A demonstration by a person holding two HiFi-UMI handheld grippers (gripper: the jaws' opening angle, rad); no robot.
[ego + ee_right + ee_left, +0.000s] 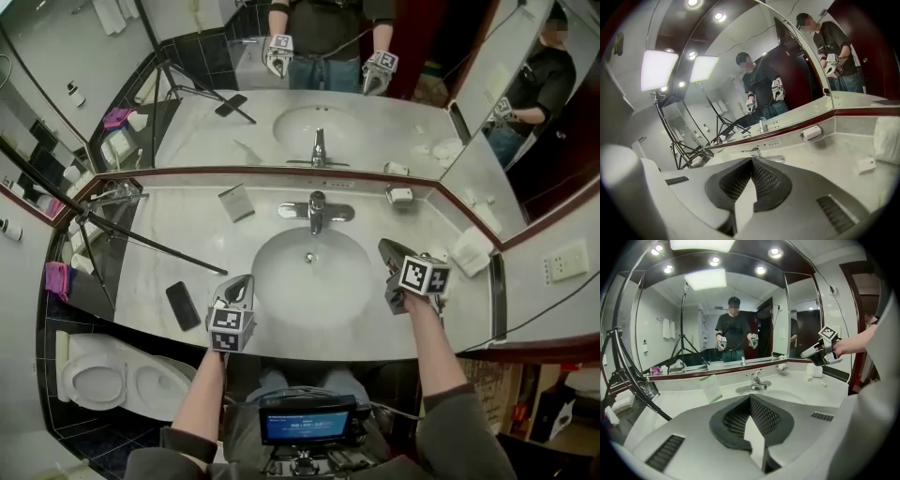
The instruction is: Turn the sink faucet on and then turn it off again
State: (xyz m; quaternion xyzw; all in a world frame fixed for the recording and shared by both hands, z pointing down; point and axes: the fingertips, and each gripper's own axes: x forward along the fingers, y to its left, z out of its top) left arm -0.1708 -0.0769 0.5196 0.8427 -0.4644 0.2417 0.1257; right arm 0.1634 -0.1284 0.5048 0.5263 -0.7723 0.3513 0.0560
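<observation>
The chrome faucet (317, 212) stands at the back of the white oval sink (281, 291), its lever centred over the spout. My left gripper (244, 282) hovers over the front left rim of the basin, jaws shut and empty. My right gripper (385, 249) hangs above the basin's right rim, also shut with nothing in it, a short way right of the faucet. In the left gripper view the faucet (754, 383) lies just beyond the closed tips (750, 397), and the right gripper (816, 353) shows at upper right. In the right gripper view the faucet (765, 154) peeks over the closed tips (751, 159).
A black phone (183, 305) lies on the counter at front left, with a tripod leg (141, 240) crossing behind it. A card (236, 202), a soap dish (399, 195) and a folded towel (472, 251) sit along the back. A mirror rises behind; a toilet (94, 380) is below left.
</observation>
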